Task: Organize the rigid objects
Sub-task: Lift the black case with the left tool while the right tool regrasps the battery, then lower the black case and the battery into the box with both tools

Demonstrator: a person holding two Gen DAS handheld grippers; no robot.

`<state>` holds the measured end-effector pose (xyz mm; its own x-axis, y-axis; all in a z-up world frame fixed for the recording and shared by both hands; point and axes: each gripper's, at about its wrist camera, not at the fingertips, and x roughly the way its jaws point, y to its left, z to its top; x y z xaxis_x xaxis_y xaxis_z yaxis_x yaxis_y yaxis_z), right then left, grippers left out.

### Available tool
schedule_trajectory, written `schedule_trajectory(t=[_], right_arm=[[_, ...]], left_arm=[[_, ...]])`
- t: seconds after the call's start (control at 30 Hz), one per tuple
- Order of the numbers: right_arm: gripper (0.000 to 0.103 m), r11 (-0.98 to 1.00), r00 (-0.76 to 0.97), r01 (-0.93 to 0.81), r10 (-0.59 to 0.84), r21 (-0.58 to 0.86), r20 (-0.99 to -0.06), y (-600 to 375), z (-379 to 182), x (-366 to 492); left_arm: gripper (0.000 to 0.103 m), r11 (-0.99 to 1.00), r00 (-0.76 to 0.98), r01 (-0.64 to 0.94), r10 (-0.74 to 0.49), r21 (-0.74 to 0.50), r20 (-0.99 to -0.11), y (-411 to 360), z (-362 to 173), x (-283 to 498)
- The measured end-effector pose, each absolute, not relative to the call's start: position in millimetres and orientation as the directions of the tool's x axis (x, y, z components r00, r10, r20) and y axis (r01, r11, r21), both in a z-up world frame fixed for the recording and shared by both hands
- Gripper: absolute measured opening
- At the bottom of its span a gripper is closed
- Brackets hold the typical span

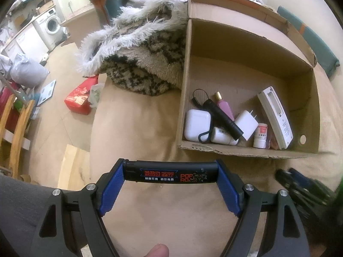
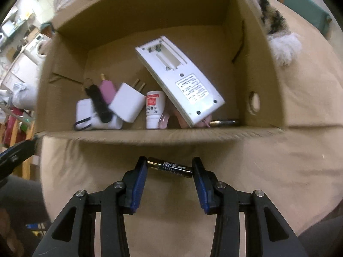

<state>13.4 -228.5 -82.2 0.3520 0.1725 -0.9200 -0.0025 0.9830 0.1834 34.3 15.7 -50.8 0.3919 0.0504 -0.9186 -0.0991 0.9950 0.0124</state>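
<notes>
Battery [image 2: 170,168] first: slim green-black AA cell w/ gold print, pinched end to end between the blue pads of the right gripper [image 2: 170,170], jaws about half closed on it. It hangs clear over the beige cushion [image 2: 268,182], just short of the cardboard box's [image 2: 150,133] torn near rim.

Left gripper [image 1: 171,172] has its own load: a black lighter [image 1: 171,172], long glossy stick w/ red and white print, clamped lengthwise so the jaws stand wide. Also above the cushion, near the box's front wall.

Step in hand, as I read it: both pieces picked, carry-to-box underway, drop not yet made. Next move calls for getting each claw over the rim, then opening above a free patch of floor, prob. the bare middle or back, since the front row is crowded.

In the box: white remote [image 2: 180,79] lying back-up and tilted, battery bay open; white plug adapter [image 2: 126,102] w/ two brass prongs; small white pill bottle [image 2: 153,109], red label; pink bottle [image 2: 106,91] w/ gold cap; black flashlight [image 2: 99,103] lying across a white earbud-type case [image 2: 85,112]. All hard, smooth plastic.

Corrugated walls, ragged edge. Fluffy patterned blanket [image 1: 137,64] heaped beside the box.
</notes>
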Motion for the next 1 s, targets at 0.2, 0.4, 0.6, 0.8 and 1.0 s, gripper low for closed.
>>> schedule_trajectory(t=[0.2, 0.4, 0.6, 0.8, 1.0], right_arm=[[0.044, 0.976, 0.419, -0.049, 0.214, 0.213, -0.882, -239, -40, -15], [0.044, 0.970, 0.497, -0.101, 0.243, 0.223, -0.833, -237, -18, -27], [0.044, 0.964, 0.544, -0.146, 0.267, 0.223, -0.796, -229, -1, -14], [0.044, 0.959, 0.566, -0.174, 0.285, 0.225, -0.774, -231, 12, 13], [0.044, 0.953, 0.572, -0.190, 0.302, 0.235, -0.763, -228, 17, 57]], left_arm=[[0.079, 0.996, 0.394, -0.086, 0.062, 0.031, -0.917, 13, -52, 31], [0.079, 0.998, 0.434, -0.062, 0.045, 0.020, -0.900, 7, -39, 27], [0.079, 0.998, 0.497, -0.054, 0.037, 0.012, -0.867, 6, -10, 34], [0.079, 1.000, 0.519, -0.022, -0.007, -0.022, -0.855, 1, 11, 56], [0.079, 1.000, 0.556, 0.020, -0.018, -0.008, -0.831, -18, 23, 85]])
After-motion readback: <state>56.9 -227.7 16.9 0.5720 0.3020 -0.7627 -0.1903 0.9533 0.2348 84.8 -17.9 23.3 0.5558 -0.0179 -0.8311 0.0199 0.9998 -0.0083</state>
